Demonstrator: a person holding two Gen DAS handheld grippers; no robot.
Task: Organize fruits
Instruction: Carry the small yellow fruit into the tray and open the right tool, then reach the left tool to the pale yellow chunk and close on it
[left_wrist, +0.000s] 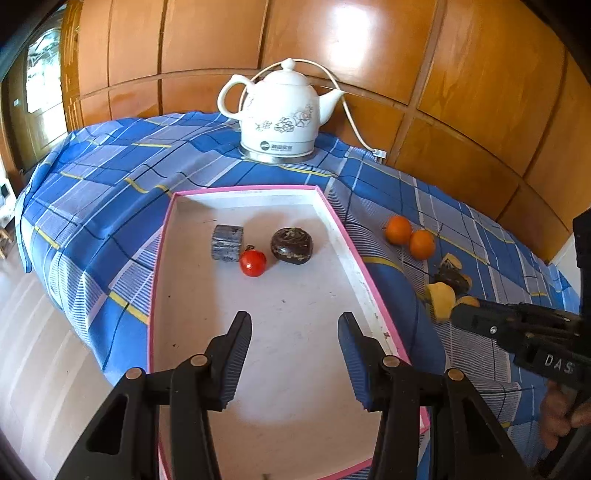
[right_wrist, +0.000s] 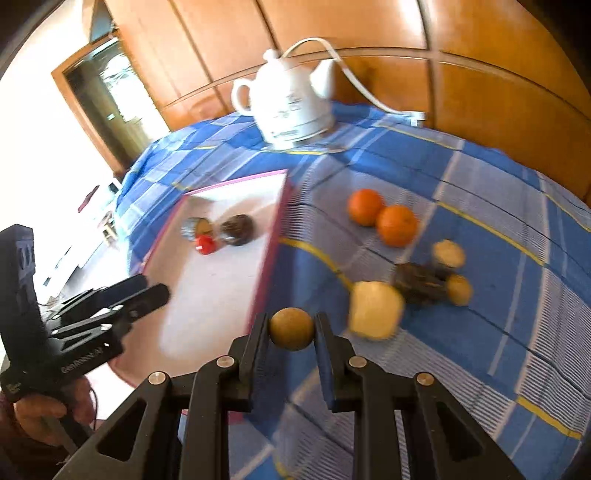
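My right gripper (right_wrist: 291, 330) clamping small round brownish-yellow fruit (right_wrist: 291, 328) between pads, hovering over blue plaid cloth (right_wrist: 480, 184) just beside pink-rimmed tray (left_wrist: 168, 221). My left gripper (left_wrist: 294, 325) hanging over tray, jaws partly apart, gripping nothing. Lying in tray: red fruit (left_wrist: 253, 263), dark round fruit (left_wrist: 291, 244), grey block (left_wrist: 227, 242). Two oranges (right_wrist: 382, 218) sitting on cloth, touching. White kettle (left_wrist: 277, 110) standing behind tray.

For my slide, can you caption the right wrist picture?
Right tool holds a small brown fruit beside the pink tray, oranges waiting on the blue cloth.
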